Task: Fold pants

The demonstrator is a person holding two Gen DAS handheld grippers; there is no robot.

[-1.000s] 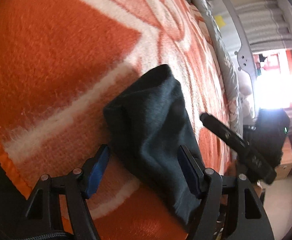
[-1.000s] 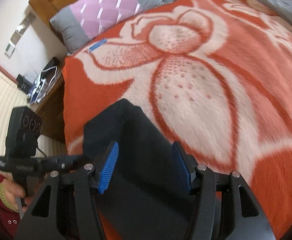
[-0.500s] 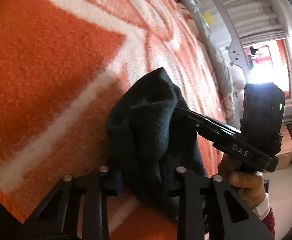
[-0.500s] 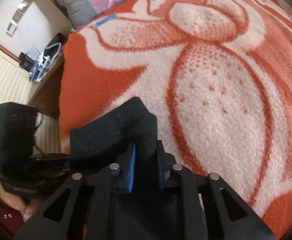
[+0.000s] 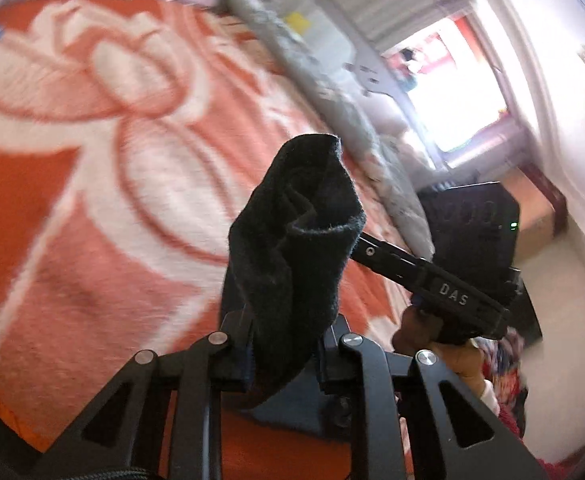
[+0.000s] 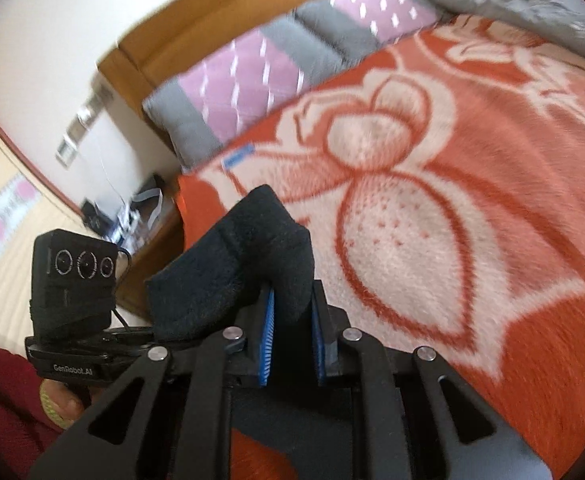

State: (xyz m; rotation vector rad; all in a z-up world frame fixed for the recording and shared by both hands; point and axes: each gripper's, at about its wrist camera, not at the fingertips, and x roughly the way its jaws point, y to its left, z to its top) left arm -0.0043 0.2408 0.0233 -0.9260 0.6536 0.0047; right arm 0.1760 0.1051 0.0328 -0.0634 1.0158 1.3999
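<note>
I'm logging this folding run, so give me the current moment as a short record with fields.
surface: orange and white floral blanket on a bed
garment: dark pants, bunched and lifted off the blanket
left gripper: shut on the pants
right gripper: shut on the pants, blue pads showing
background: purple and grey pillow, wooden headboard
image quality: motion blur in both views

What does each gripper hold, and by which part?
Both grip the dark pants: the left gripper and right gripper each pinch a bunched fold; which part cannot be told.
</note>
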